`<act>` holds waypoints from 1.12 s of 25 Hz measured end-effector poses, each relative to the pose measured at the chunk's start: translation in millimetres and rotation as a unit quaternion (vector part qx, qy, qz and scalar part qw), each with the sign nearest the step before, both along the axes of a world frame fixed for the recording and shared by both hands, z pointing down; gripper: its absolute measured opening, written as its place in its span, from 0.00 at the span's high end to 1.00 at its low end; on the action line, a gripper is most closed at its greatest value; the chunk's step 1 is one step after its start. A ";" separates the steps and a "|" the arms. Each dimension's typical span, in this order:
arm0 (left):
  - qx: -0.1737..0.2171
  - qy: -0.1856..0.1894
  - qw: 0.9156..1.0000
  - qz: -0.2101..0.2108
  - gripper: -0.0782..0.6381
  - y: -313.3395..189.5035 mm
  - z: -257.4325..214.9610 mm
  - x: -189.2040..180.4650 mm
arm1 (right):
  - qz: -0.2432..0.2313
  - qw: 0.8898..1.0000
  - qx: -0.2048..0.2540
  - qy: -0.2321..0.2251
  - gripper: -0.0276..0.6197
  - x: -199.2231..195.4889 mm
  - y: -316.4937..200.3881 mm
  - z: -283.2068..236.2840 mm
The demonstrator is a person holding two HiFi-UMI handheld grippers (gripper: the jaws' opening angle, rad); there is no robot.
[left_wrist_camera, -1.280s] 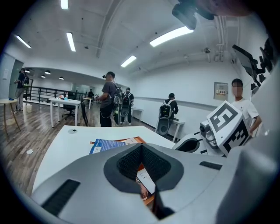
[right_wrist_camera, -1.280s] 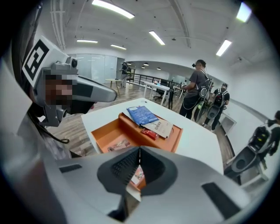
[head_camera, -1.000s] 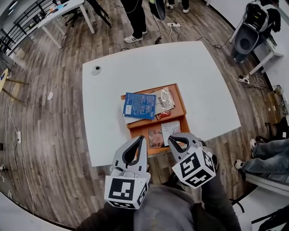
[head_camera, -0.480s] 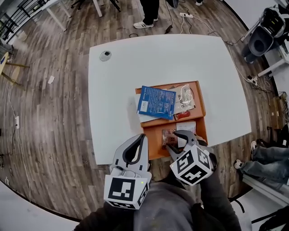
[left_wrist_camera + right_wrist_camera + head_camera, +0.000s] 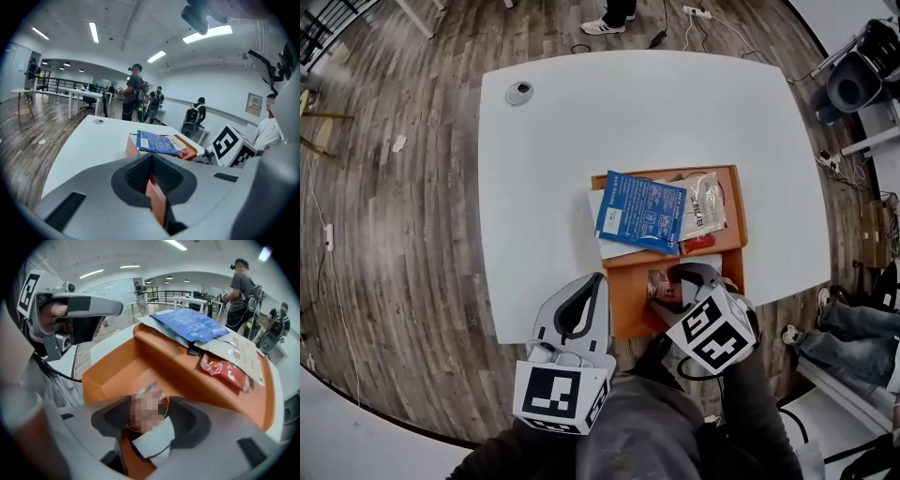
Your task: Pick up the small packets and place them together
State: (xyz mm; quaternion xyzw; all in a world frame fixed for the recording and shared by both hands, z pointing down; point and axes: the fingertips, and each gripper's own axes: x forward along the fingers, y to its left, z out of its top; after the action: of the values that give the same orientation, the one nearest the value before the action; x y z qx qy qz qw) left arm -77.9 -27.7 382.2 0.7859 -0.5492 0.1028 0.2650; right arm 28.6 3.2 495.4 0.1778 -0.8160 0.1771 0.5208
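- Moved in since a second ago: right gripper now hangs over the orange tray's near compartment, its fingers just opened wide, clamping nothing.
- Left gripper sits off the tray's near left corner, by the white surface's edge, fingers together, empty.
- Small packets lie in the near compartment, between the right gripper's spread fingers.
- Blue packet, clear packet and red packet are piled in the tray's far compartment.

I'm in a big open lab-style office here: plank floor, white tables, strip lights overhead, people standing about wearing backpack rigs.
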 end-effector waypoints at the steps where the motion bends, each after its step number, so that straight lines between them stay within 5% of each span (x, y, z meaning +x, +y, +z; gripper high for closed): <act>1: -0.002 0.001 1.000 0.000 0.90 -1.3 1.8 -0.3 | -0.002 1.000 -0.003 -0.002 0.57 -0.1 -0.5 0.3; 3: -0.004 0.001 1.000 -0.001 0.90 -3.5 3.9 -0.9 | -0.009 1.000 -0.005 -0.007 0.59 -3.0 0.3 0.0; 5: -0.004 0.000 1.000 -0.002 0.90 -4.2 4.3 -1.1 | -0.016 1.000 -0.006 -0.013 0.77 -7.3 4.1 -0.8; 8: -0.004 -0.001 1.000 -0.005 0.90 -1.6 2.8 0.1 | -0.027 1.000 0.004 -0.010 0.83 -8.8 7.4 -1.7; 18: 0.037 -0.021 0.999 -0.022 0.90 27.5 -35.8 8.3 | -0.023 0.990 0.102 -0.089 0.87 -27.3 8.1 -67.9; 28: 0.094 -0.036 0.995 -0.023 0.90 54.3 -80.9 30.5 | -0.021 0.977 0.171 -0.122 0.87 -14.5 17.5 -115.0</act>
State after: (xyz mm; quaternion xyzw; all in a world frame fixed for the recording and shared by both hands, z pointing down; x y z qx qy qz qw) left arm -47.5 26.6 301.3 0.7904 -0.5832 0.0731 0.1725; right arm 14.1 20.8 380.4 0.2241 -0.8951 0.0442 0.3829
